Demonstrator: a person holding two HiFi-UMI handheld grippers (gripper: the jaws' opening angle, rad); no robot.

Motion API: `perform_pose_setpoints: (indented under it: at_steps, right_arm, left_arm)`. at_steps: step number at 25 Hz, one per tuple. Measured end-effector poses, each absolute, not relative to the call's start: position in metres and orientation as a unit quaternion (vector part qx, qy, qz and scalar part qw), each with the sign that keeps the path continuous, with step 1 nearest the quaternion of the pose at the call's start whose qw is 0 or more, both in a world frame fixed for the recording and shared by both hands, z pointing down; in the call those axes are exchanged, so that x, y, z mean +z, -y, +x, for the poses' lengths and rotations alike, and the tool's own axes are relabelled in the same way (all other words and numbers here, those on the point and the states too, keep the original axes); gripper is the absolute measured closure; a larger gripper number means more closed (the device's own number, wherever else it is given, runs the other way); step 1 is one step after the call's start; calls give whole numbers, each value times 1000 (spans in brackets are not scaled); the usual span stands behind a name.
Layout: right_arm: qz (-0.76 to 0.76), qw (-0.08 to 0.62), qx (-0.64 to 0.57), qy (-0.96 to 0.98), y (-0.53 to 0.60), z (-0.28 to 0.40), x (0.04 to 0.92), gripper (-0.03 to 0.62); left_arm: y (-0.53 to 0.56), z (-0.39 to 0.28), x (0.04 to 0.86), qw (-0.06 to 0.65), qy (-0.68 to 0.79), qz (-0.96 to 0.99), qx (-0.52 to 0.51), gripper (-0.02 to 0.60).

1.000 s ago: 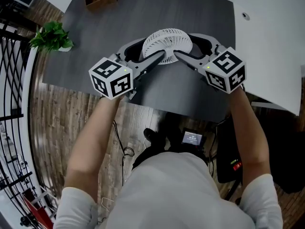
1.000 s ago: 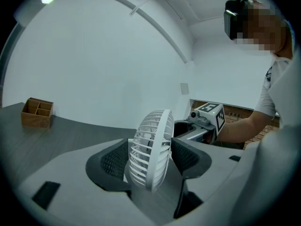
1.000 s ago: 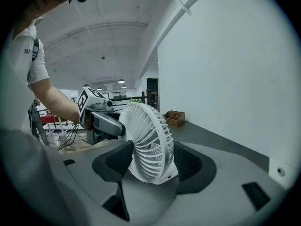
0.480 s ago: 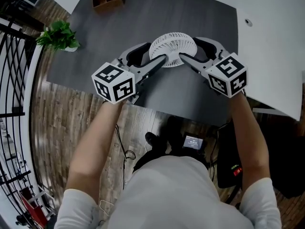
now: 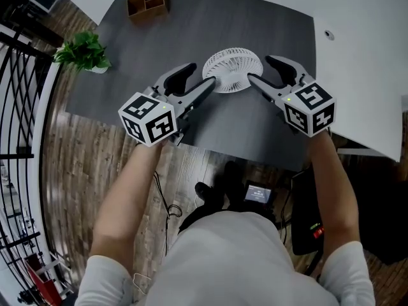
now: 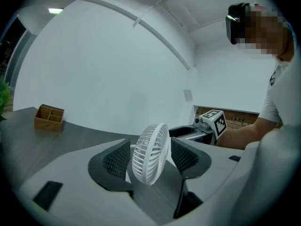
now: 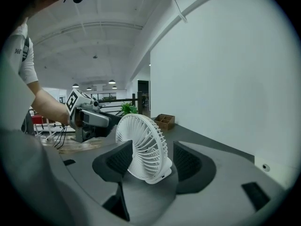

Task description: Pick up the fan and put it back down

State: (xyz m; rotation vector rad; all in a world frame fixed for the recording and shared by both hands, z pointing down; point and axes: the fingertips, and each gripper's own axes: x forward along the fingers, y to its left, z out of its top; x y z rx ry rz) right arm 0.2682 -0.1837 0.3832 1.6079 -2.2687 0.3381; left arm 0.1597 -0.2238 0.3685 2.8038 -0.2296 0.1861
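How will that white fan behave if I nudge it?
The fan probably tips easily: it stands on a small base, head tilted. Its thin-ribbed grille looks light and may flex if squeezed.

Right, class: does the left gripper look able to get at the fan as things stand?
Probably yes: the left gripper has its jaws open, the fan stands on the table just ahead of them, and nothing lies between.

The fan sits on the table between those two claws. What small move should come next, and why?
Probably draw both grippers straight back a little more. The fan stands on the table by itself; the left gripper and right gripper are open, clear of it, and have been easing away.
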Motion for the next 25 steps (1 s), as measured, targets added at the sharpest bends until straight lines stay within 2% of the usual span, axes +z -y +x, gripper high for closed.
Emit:
perform_pose_setpoints:
  at_steps: [4,7,8,10,11,14,25]
  right_arm:
    - [578,157,124,791,171,271,375,322]
    - [587,145,128,786,163,269,367,336]
    - [591,140,129,784,160,268,363,367]
    - [599,133,124,780,153,266,355,483]
    - [602,131,121,778,150,265,351,512]
    - [605,130,116,777,140,260,344,539]
    - [609,121,118,775,113,233,330,546]
  left_arm:
    - [218,149,358,159,84,982,53,310]
    - [213,142,348,160,83,983,38,421]
    - [211,139,344,161,83,983,30,452]
    - [205,133,337,161,82,983,19,499]
    - [202,131,334,159,83,984,17,516]
    - [193,124,330,149,93,984,27,549]
    - [156,93,317,161,102,981,31,558]
